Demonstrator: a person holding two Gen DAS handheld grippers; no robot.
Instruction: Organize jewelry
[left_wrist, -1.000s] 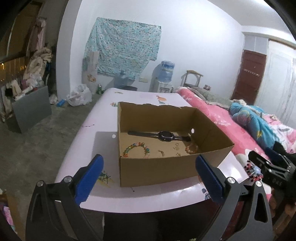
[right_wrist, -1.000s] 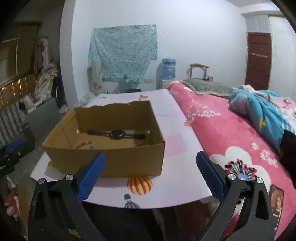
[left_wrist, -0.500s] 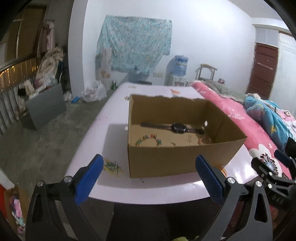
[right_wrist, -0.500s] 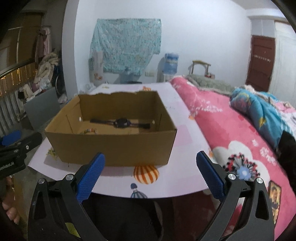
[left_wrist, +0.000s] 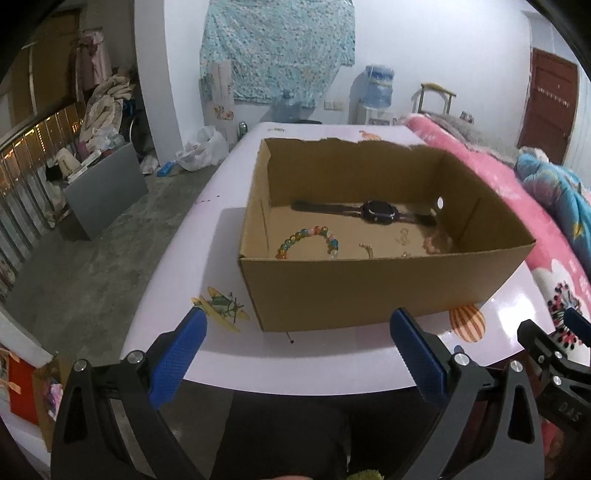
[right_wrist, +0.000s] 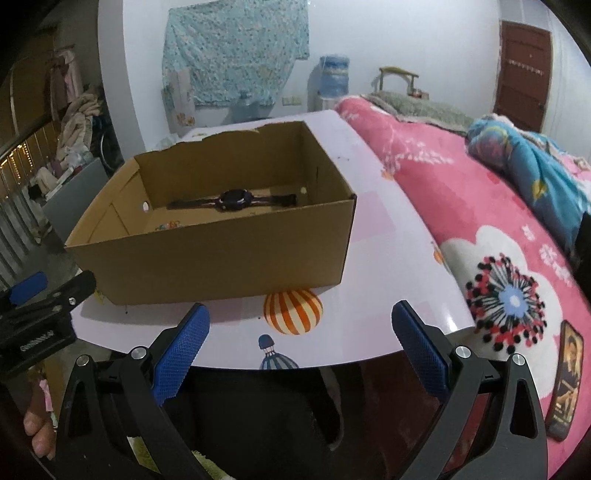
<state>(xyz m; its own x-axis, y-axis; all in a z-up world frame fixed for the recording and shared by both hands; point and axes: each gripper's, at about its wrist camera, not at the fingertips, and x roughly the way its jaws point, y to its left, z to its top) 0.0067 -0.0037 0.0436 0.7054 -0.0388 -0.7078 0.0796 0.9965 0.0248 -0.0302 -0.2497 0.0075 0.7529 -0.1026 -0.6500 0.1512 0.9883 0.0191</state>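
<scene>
- Writing: white lettering on the black body of the right claw (left_wrist: 554, 363), seen at the right edge of the left wrist view, reads roughly "DAS"; the rest is cut off. Lettering on the left claw (right_wrist: 40, 295) in the right wrist view is too small to read.
- Left claw (left_wrist: 295, 354): blue-padded fingers spread wide, nothing between them. Right claw (right_wrist: 299, 345): likewise wide open and empty.
- Open brown cardboard box (left_wrist: 369, 291) stands on the glossy pale lilac desk (left_wrist: 177, 266) near its front edge, just ahead of both claws, apart from them.
- Inside the box: black wristwatch with strap laid flat (left_wrist: 376, 211) along the far wall; multicoloured bead bracelet (left_wrist: 310, 240) towards the near left corner; small pinkish-orange bead piece (left_wrist: 432, 245) towards the near right corner.
- Small gold-coloured pieces (left_wrist: 402, 236) on the box floor: too small to identify.
- The near box wall hides the lower part of the bracelet; from the right wrist view only a sliver of beads (right_wrist: 168, 225) shows.
- Fingertips of a hand (right_wrist: 38, 432) appear at the lower left edge, mostly cut off.
</scene>
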